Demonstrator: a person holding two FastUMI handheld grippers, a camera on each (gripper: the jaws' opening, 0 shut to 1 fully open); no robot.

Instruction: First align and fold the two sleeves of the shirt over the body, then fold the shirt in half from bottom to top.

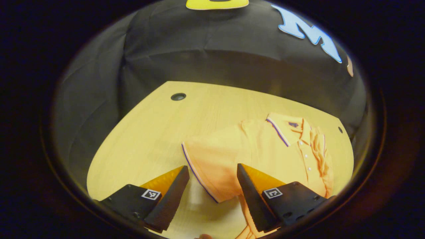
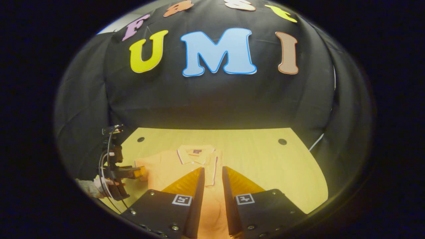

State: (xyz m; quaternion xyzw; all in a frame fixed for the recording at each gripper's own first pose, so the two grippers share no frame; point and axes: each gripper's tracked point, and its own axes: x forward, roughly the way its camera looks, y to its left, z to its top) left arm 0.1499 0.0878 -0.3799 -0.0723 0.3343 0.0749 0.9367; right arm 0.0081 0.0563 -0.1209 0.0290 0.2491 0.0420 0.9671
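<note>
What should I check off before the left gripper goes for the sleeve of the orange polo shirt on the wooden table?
1. Left gripper open: ok, its fingers stand wide apart with nothing between them.
2. Target in line: ok, the striped cuff of the near short sleeve of the orange polo shirt lies between and just ahead of the fingers.
3. Far sleeve already folded: seemingly ok, fabric lies bunched along the button placket.
4. Right gripper free: cannot tell, its fingers stand nearly closed over the shirt.
5. Shirt fully on the light wooden table: cannot tell, the lower hem is out of sight.
</note>
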